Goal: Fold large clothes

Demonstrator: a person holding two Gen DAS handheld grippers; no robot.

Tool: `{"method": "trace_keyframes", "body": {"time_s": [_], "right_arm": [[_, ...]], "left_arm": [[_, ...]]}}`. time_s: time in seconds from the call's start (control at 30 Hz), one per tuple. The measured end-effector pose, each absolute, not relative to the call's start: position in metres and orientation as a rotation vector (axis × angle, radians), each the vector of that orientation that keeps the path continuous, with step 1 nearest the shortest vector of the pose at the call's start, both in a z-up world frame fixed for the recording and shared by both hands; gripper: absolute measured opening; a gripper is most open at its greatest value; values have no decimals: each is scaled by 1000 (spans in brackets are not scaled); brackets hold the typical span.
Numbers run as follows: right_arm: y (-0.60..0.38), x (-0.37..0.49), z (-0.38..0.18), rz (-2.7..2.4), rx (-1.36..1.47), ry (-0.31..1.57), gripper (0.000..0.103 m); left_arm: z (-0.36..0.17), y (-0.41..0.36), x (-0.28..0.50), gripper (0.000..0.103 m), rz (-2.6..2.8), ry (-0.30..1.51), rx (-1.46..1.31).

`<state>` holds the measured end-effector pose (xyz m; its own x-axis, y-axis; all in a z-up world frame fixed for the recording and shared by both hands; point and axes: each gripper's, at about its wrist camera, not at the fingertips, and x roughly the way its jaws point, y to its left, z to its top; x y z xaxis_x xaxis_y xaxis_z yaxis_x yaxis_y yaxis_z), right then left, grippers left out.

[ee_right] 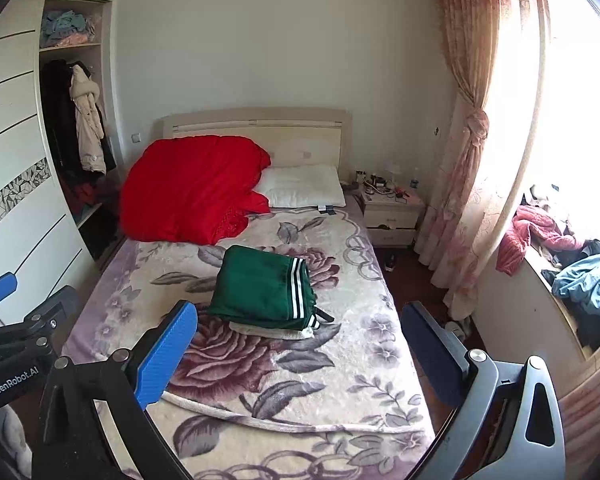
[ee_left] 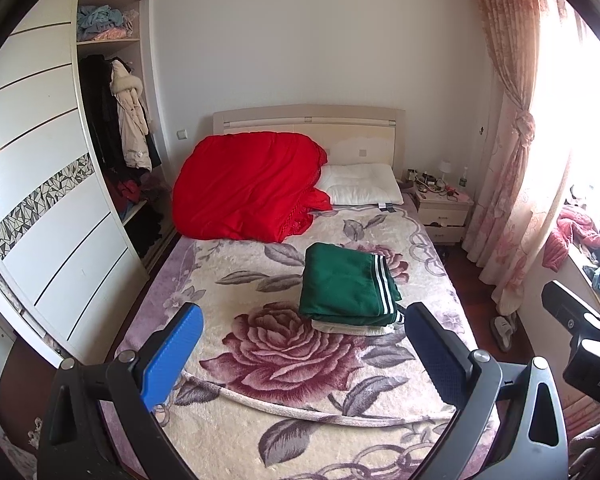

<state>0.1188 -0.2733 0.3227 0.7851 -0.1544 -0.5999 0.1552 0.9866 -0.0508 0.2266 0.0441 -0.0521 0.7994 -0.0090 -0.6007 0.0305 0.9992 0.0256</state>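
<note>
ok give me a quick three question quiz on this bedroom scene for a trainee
1. True or false: the green garment lies folded on top of a white folded item.
2. Multiple choice: what lies beside the white pillow at the head of the bed? A) a blue towel B) a red quilt C) a black coat
3. Short answer: are the left gripper and right gripper open or shut, and do they hold anything?

Key
1. True
2. B
3. Both open, holding nothing; they are held above the near end of the bed, short of the green garment.
</note>
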Motion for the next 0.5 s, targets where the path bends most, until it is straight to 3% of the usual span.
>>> {"method": "trace_keyframes", "body": {"time_s": [0.5], "right_arm": [[-272, 114, 325, -157, 3, 629, 103]], "left_arm": [[-42, 47, 223, 103, -32, 616, 38]]}}
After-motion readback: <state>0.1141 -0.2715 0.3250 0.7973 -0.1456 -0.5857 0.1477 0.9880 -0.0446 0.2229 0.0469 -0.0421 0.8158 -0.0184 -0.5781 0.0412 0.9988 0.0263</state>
